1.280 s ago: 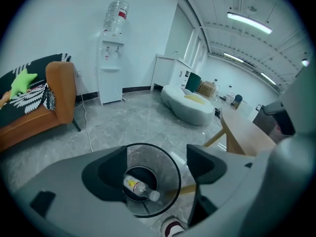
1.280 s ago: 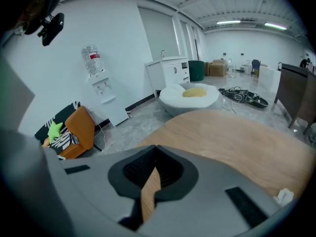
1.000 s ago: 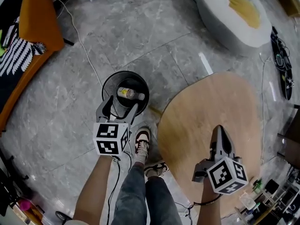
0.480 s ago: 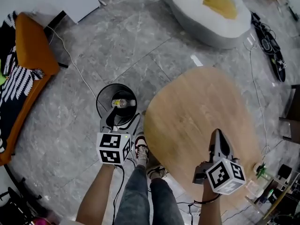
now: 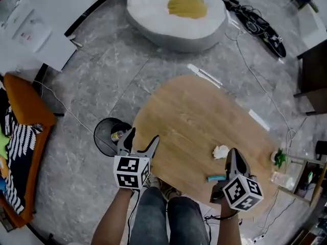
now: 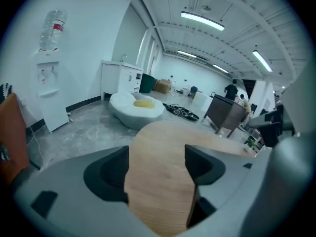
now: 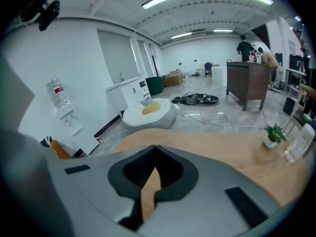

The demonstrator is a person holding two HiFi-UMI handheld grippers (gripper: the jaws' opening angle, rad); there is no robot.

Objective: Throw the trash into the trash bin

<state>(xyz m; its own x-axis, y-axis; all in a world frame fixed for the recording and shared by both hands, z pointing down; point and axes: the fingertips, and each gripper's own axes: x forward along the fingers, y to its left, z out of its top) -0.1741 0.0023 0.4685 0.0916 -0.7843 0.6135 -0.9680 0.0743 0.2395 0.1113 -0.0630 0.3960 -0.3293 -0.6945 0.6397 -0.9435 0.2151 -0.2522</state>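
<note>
Grey left gripper (image 5: 142, 135) and right gripper (image 5: 231, 152), black-and-white marker cubes (image 5: 127, 171), blue jeans (image 5: 153, 218), possibly pale sneakers (image 5: 162, 187)

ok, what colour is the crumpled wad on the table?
White. The wad lies on the light wooden table; the head view shows it best.

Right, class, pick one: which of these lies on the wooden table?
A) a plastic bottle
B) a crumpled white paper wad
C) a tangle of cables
B: the crumpled white paper wad rests on the wooden table, while the bottle is in the trash bin on the floor.
</note>
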